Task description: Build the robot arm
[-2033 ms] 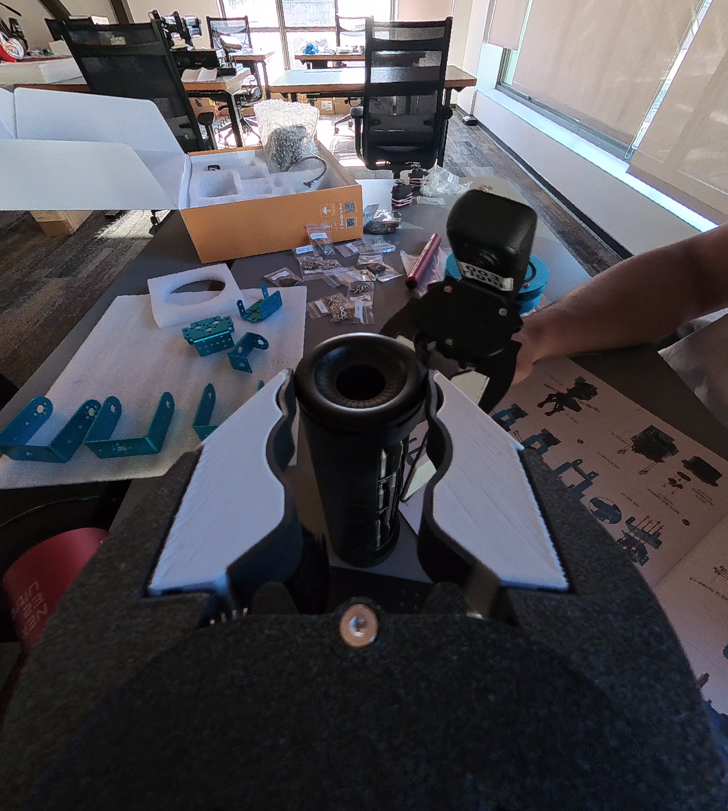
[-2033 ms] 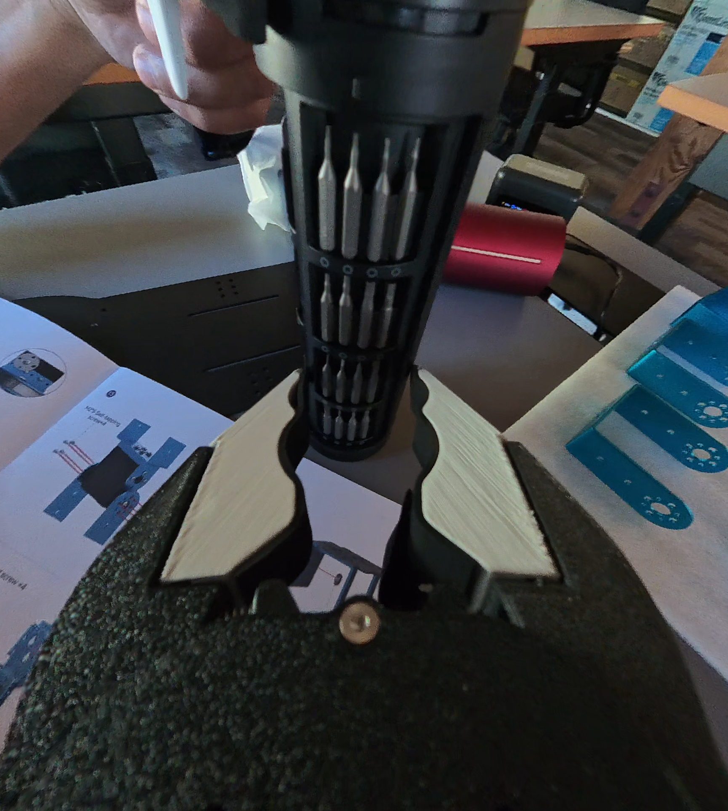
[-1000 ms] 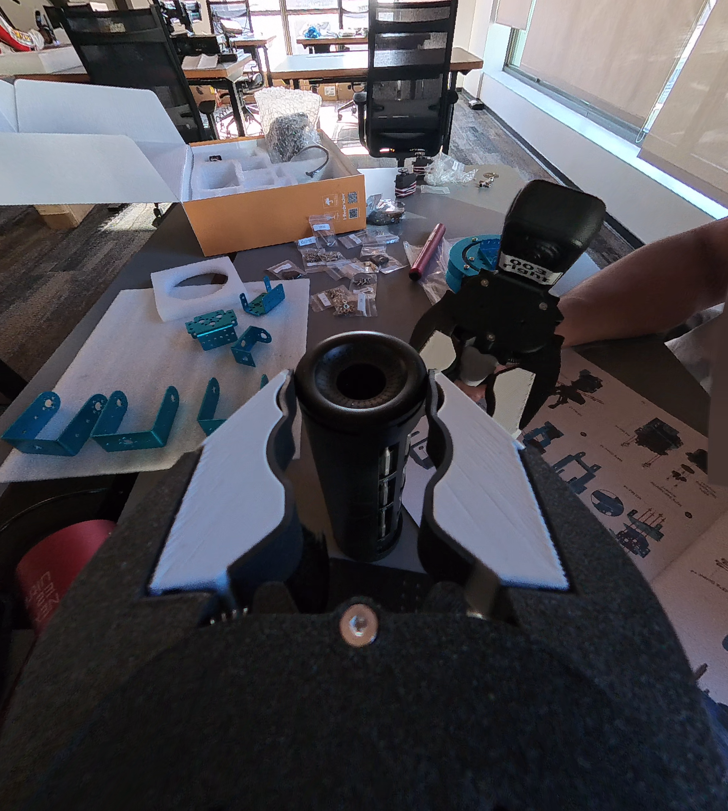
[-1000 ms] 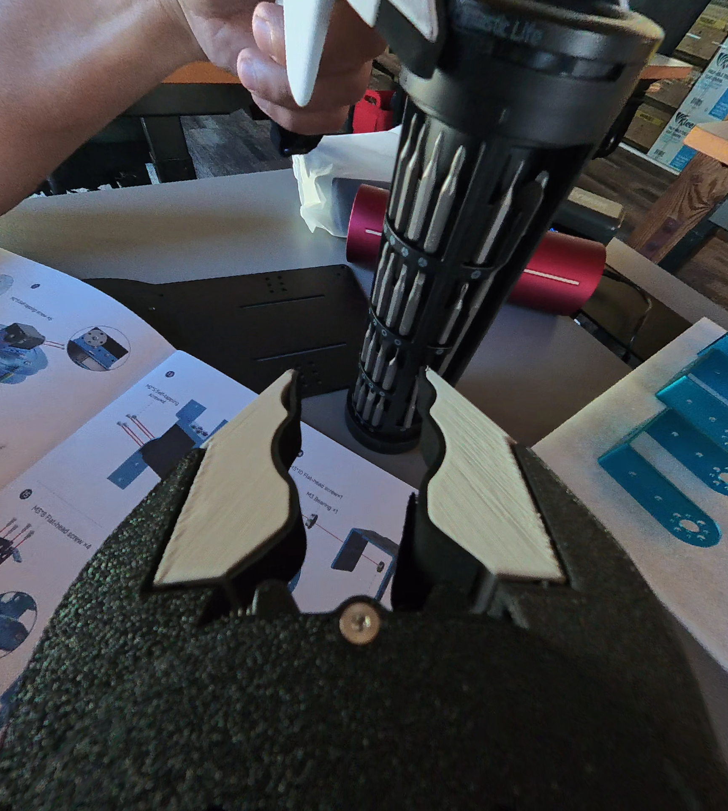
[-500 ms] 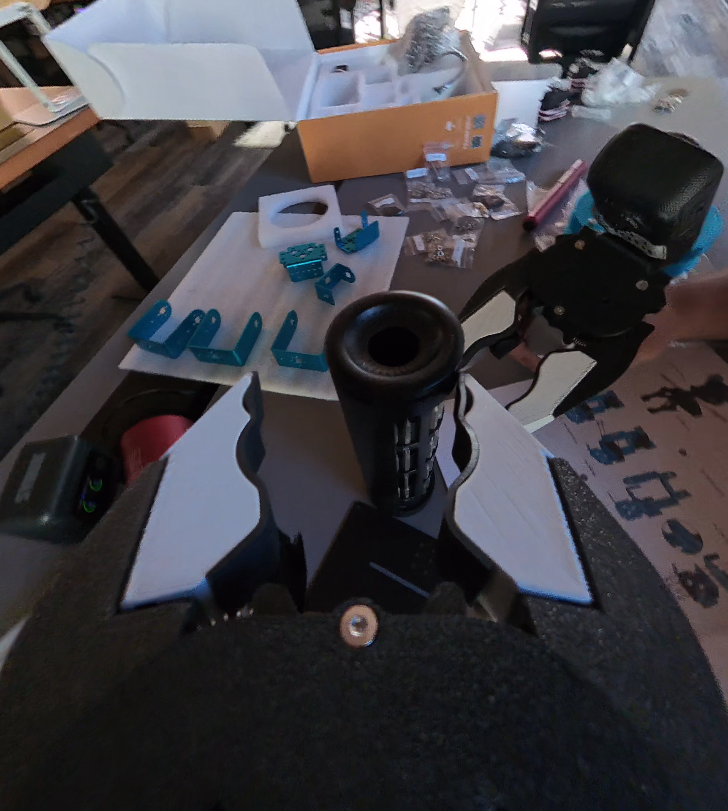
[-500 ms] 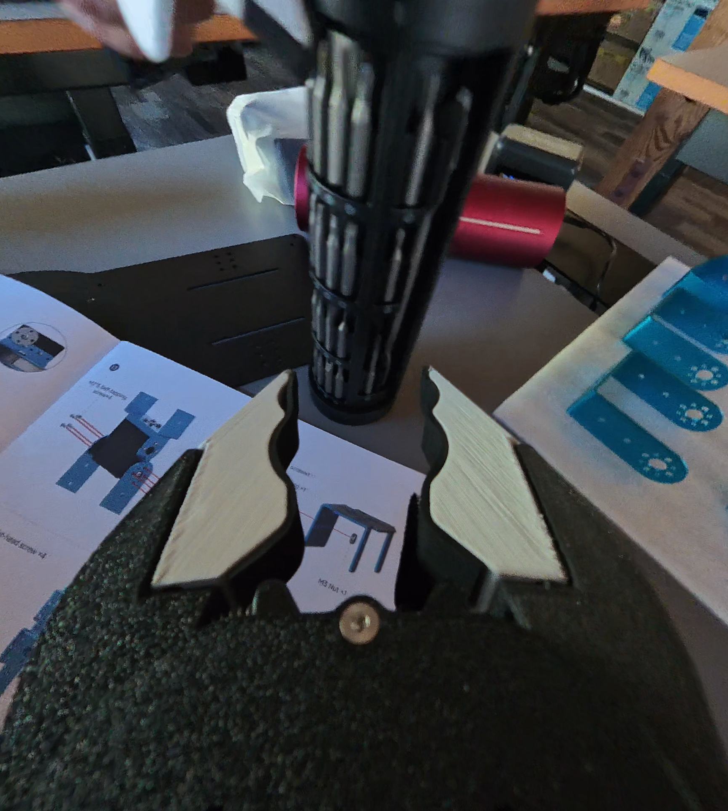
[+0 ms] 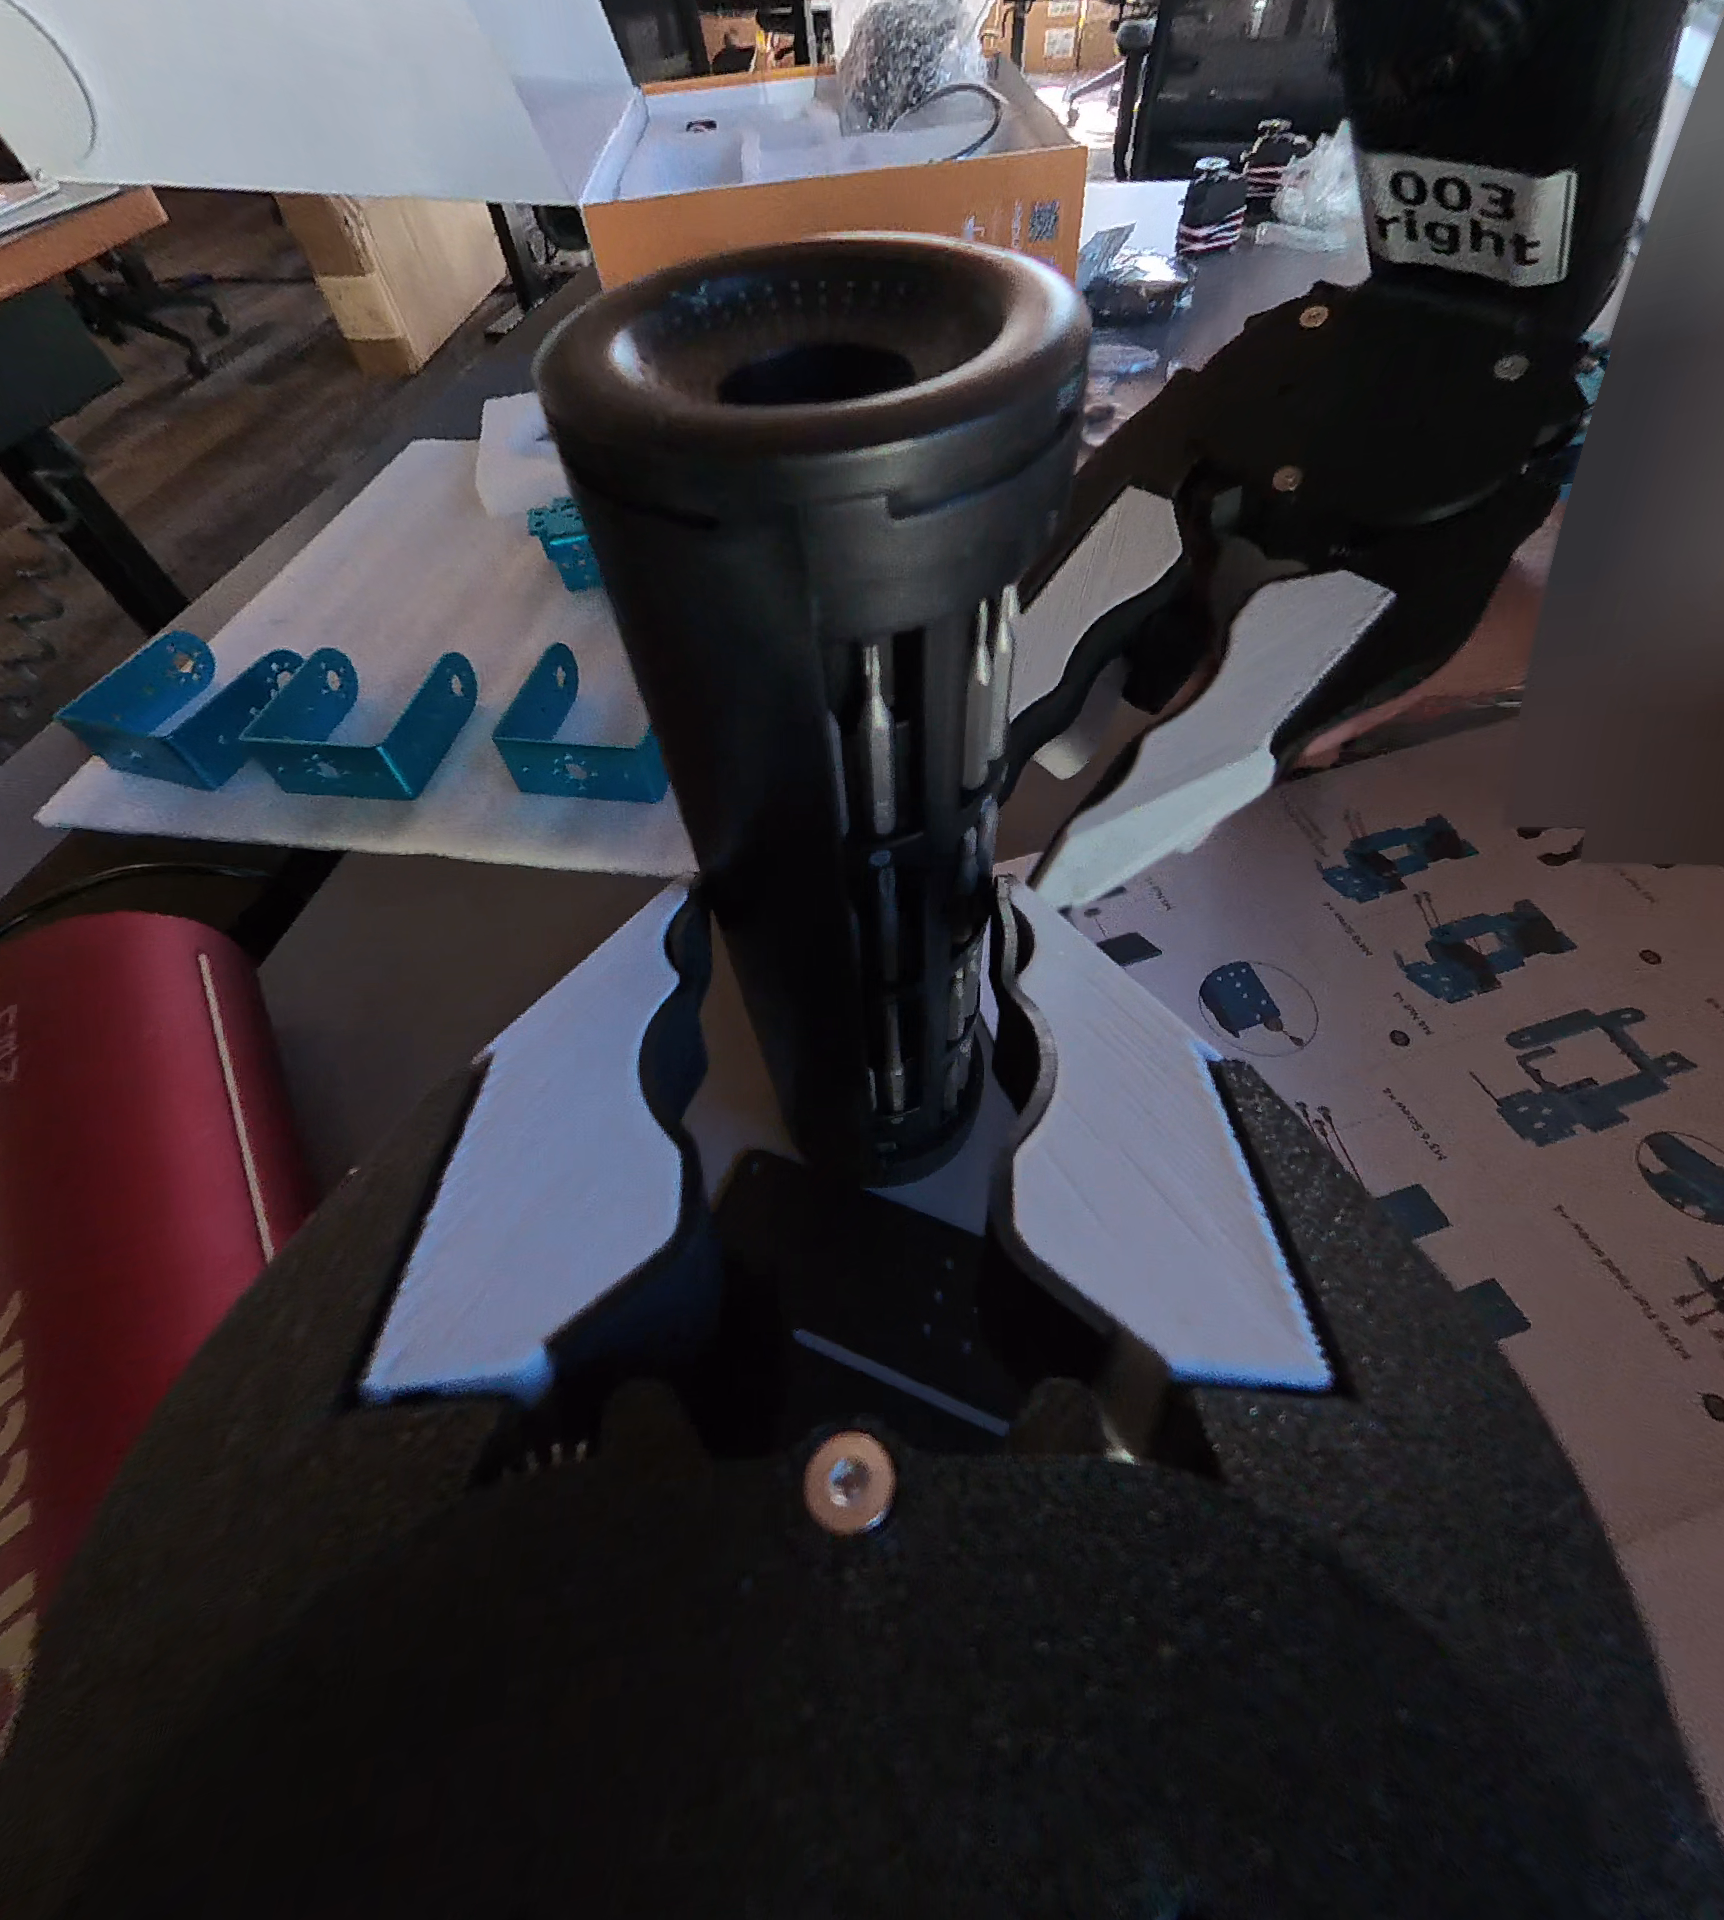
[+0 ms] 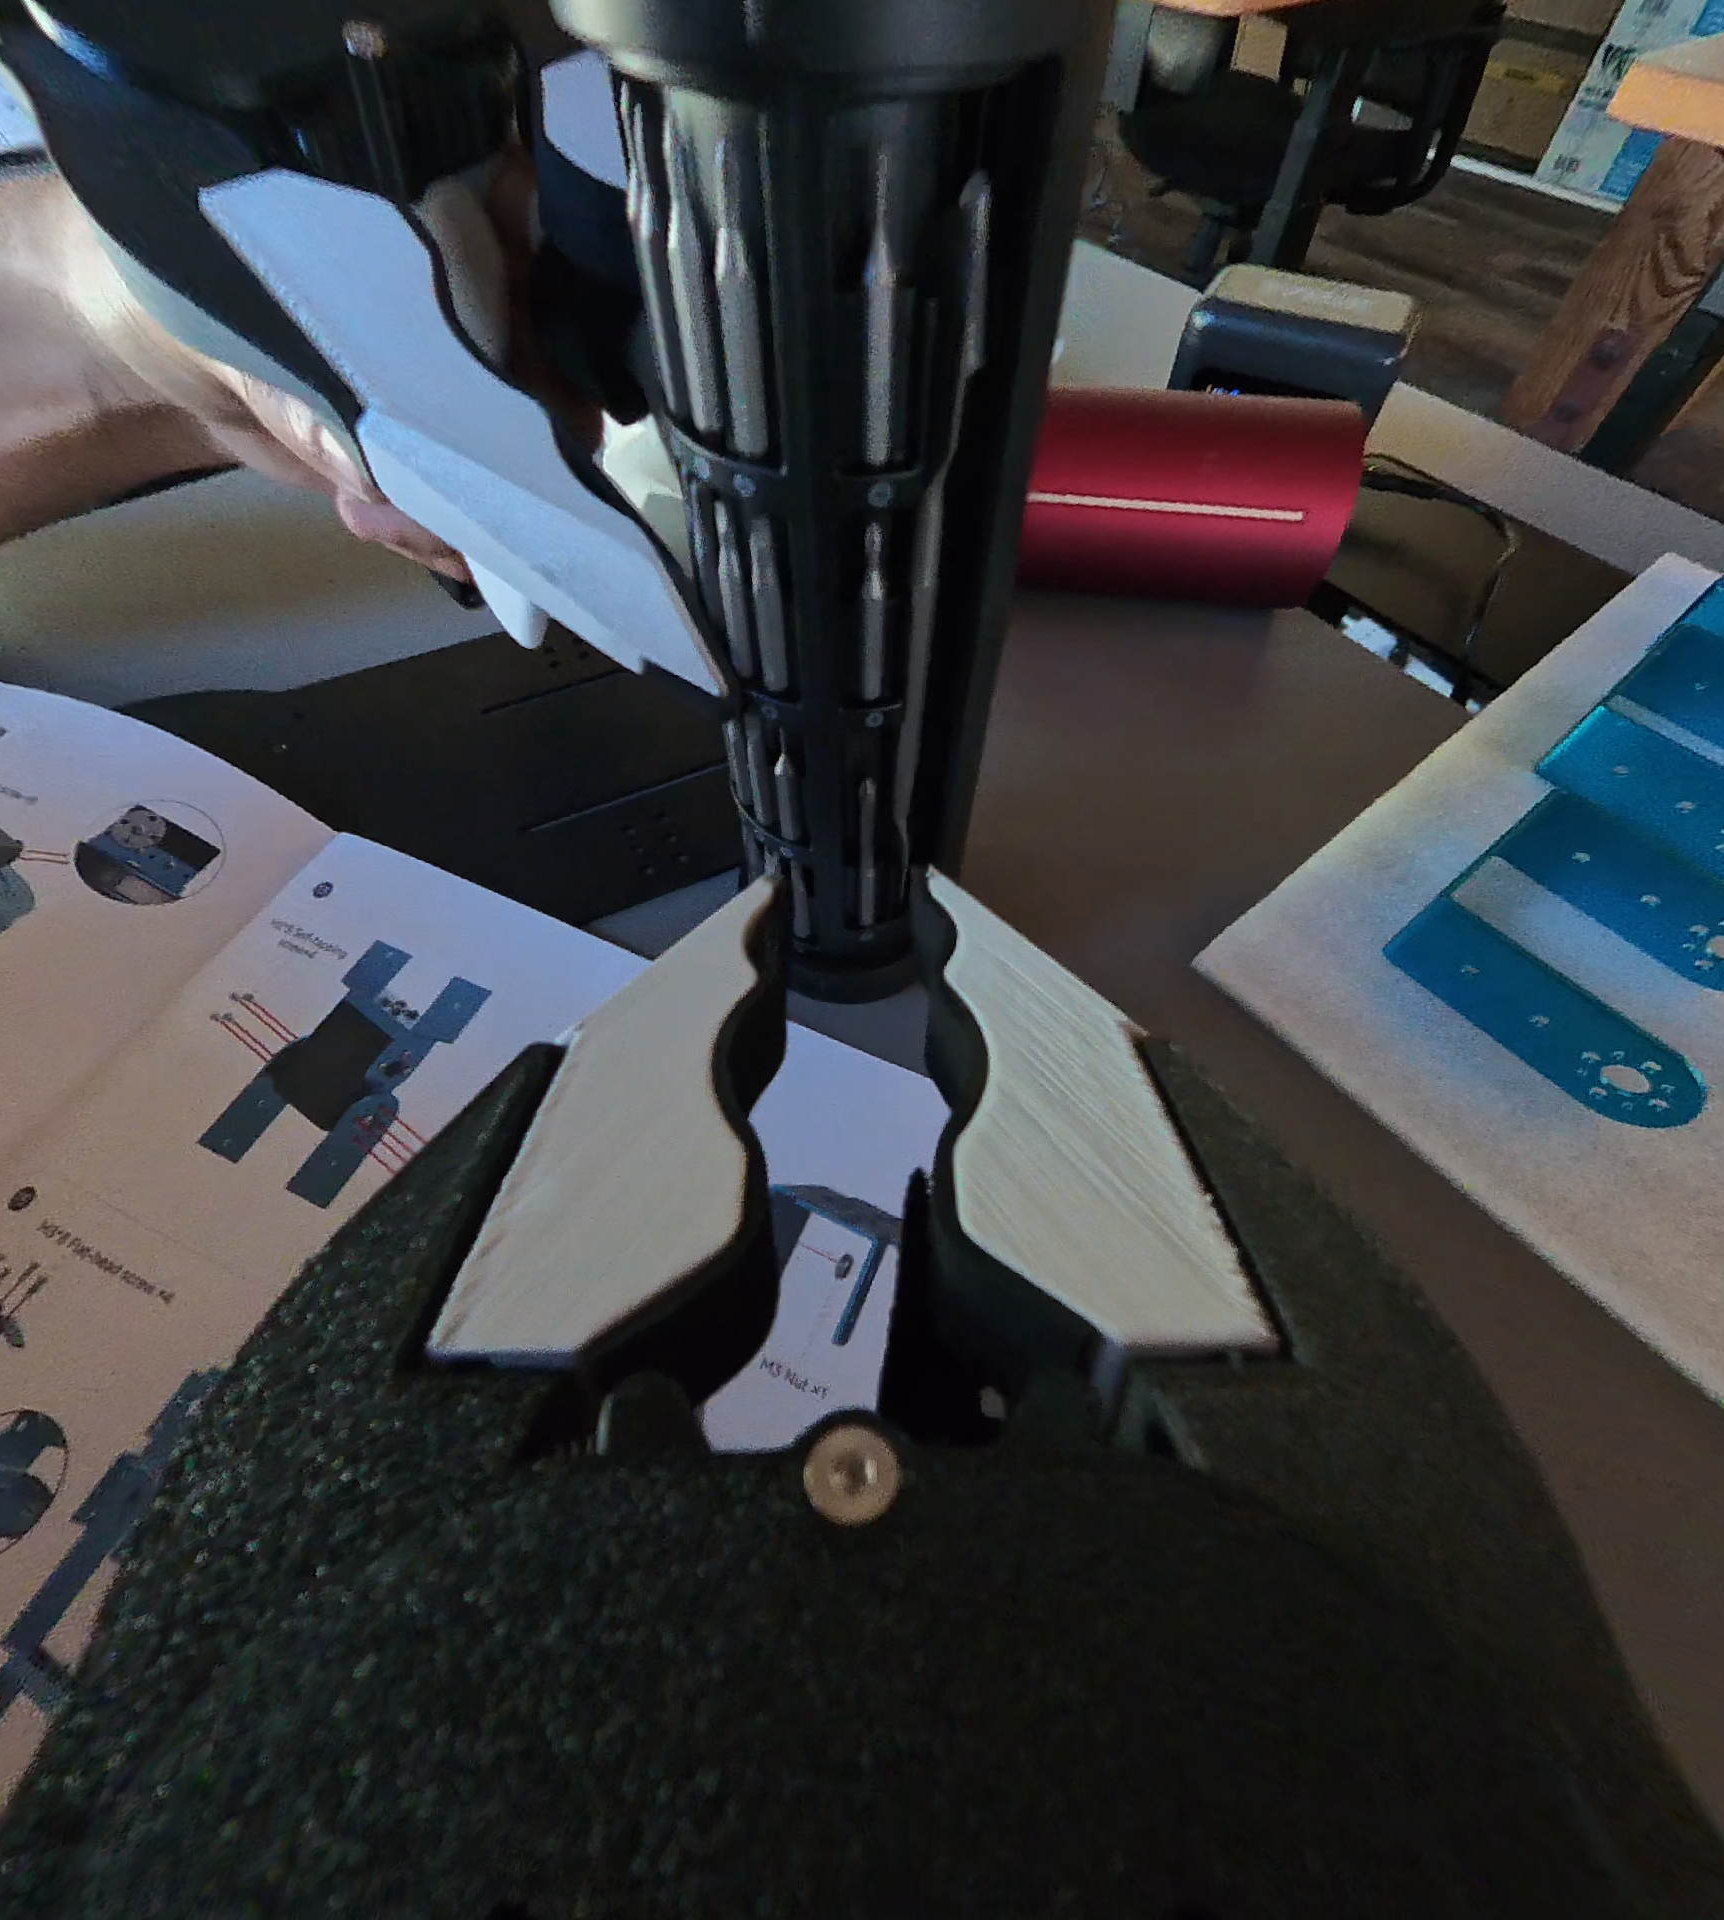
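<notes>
— Where is the bit holder (image 7: 837, 727) kept?
— Upright on the tabletop (image 7: 484, 935), clamped by the left gripper (image 7: 847, 935). Its base is flanked by the right gripper (image 8: 853, 914), grip unclear, likely for steadying.

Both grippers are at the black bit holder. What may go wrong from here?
The bit holder is tall on a narrow base; if the left gripper lets go, it may tip. The right gripper flanks its base; both could collide or pull against each other. Exposed bits might slip out.
</notes>
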Motion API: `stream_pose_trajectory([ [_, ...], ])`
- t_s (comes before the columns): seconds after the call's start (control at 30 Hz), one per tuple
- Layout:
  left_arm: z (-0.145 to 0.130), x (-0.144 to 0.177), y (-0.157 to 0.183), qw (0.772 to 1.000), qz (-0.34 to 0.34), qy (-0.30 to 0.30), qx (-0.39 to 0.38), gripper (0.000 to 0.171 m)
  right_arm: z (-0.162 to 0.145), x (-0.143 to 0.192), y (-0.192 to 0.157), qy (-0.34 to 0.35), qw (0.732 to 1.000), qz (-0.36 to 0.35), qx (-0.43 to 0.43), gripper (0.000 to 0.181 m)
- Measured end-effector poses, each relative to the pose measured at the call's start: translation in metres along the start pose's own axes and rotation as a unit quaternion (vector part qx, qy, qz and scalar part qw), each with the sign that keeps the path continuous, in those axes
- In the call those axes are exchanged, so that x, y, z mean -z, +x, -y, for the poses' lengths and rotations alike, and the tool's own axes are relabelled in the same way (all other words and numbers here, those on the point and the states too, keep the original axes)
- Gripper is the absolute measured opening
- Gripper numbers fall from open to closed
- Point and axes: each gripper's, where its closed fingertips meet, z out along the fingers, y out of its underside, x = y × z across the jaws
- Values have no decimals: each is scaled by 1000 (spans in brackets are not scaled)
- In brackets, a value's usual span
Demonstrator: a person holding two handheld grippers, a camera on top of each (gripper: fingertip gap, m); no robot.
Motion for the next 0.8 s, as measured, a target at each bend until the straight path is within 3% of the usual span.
stream_pose_trajectory([
  [0.8, 0, 1, 1, 1000, -16, 14, 5, 52, 10, 3, 0, 36, 999, 15, -2, 13],
])
